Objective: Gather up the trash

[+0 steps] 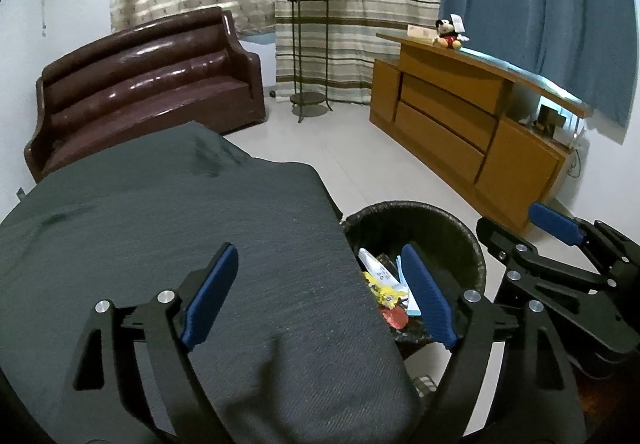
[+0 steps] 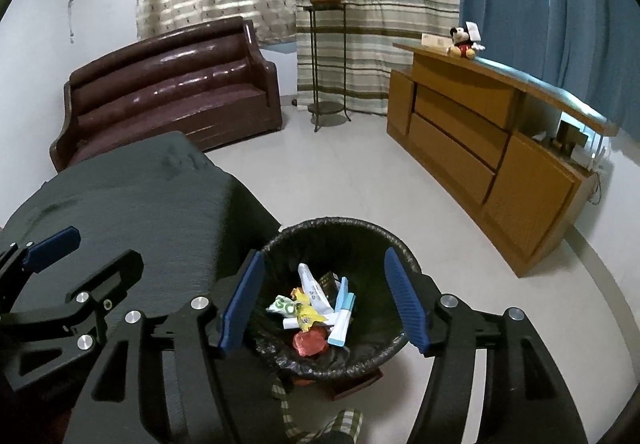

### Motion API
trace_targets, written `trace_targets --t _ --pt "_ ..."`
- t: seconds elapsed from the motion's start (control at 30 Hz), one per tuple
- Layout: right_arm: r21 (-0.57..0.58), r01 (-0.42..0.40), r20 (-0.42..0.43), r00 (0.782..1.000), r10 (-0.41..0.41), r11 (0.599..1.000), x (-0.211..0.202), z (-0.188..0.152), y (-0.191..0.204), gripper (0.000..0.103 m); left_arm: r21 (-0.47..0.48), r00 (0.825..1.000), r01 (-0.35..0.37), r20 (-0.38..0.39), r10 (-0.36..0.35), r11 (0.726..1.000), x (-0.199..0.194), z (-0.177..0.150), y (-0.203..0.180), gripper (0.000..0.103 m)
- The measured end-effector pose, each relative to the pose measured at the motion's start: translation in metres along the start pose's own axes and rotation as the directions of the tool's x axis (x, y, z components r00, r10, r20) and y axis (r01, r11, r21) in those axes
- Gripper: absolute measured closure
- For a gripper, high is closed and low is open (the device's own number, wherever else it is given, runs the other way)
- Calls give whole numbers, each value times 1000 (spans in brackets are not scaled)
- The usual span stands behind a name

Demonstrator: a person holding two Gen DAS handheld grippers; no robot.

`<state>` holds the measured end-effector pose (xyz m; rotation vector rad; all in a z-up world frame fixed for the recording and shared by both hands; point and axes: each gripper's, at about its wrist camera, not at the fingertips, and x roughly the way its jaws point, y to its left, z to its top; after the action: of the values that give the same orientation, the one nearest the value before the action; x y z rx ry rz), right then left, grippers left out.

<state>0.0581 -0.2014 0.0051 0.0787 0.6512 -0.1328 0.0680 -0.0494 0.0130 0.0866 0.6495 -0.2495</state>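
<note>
Right wrist: trash lies below the spread right claw (binned).

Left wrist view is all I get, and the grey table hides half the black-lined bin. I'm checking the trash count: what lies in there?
Observer: The right wrist view shows the whole black-lined wicker bin. A white and light-blue tube box lies in it, unhidden.
Operator: Anything red?
Observer: A crumpled red wrapper lies nearest the camera, beside a green and white wrapper that your view lacks.
Operator: Is the right gripper holding anything?
Observer: No. The right gripper is open and empty above the bin.
</note>
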Motion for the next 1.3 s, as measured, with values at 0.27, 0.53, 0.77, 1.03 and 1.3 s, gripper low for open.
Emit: trace_targets --t 0.27,0.53,0.77,1.03,1.3 --pt "-11 -1 28 1000 1 1000 -11 -1 4 40 -13 1000 -4 17 4 1000 -13 -2 5 21" --pt "-14 3 39 999 -2 1000 -15 -2 5 40 -19 1000 -2 26 3 1000 -16 -2 7 21" --pt "-13 3 39 999 -2 1000 -15 -2 6 40 -21 1000 -3 26 3 1000 -16 -2 7 21" --pt "-14 3 39 999 -2 1000 -15 -3 5 40 -19 1000 -2 26 2 1000 -16 -3 8 21" --pt "-14 3 38 999 -2 1000 -15 -3 6 40 -23 1000 1 24 0 1000 -17 -3 8 21"
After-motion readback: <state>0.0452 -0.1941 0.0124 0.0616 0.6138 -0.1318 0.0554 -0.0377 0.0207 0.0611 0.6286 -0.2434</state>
